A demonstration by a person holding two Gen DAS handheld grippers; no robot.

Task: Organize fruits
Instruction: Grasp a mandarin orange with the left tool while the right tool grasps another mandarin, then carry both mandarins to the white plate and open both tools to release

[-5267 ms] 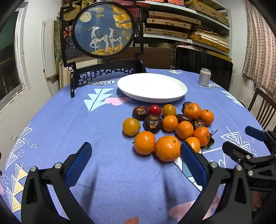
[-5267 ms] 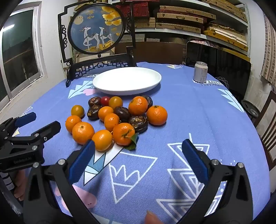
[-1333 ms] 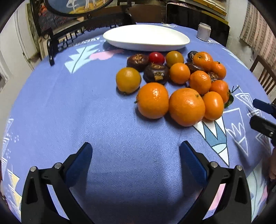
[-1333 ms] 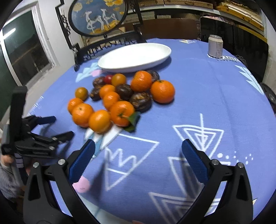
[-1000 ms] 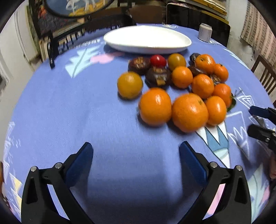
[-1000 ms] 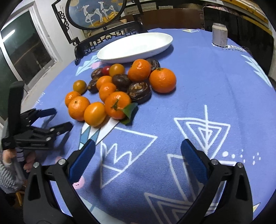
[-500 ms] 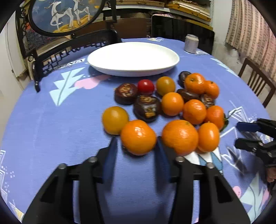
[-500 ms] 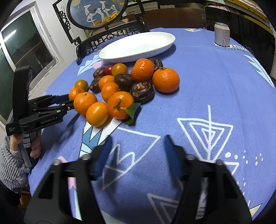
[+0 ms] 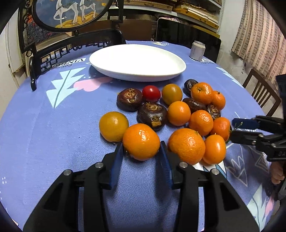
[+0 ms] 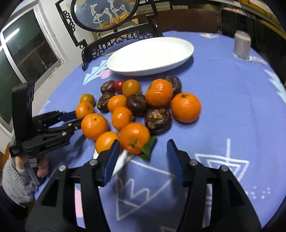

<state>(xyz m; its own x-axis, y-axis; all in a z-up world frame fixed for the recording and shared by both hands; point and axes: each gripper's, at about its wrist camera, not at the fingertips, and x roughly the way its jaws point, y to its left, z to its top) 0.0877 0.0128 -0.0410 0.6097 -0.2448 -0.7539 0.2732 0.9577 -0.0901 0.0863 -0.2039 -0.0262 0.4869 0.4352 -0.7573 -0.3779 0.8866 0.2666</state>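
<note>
A pile of oranges, dark brown fruits and a red tomato (image 9: 151, 93) lies on the blue tablecloth in front of a white oval plate (image 9: 135, 78). My left gripper (image 9: 141, 160) is shut on the front-left orange (image 9: 141, 141), which rests on the cloth. It shows again in the right wrist view as the left gripper (image 10: 72, 119), at the pile's left. My right gripper (image 10: 143, 157) has its jaws opening. An orange with a green leaf (image 10: 135, 136) lies just ahead between its tips, close to the left finger, and no pad presses it.
A drink can (image 9: 197, 50) stands at the table's far right. A black ornate stand with a round deer picture (image 10: 104, 12) sits behind the plate. A wooden chair (image 9: 261, 92) is beyond the right edge. A person's hand (image 10: 42, 166) holds the left gripper.
Both grippers' jaws narrowed from wide open. The left closed on the front orange. The right moved in toward the pile's near edge, and its jaws have spread a little since.
</note>
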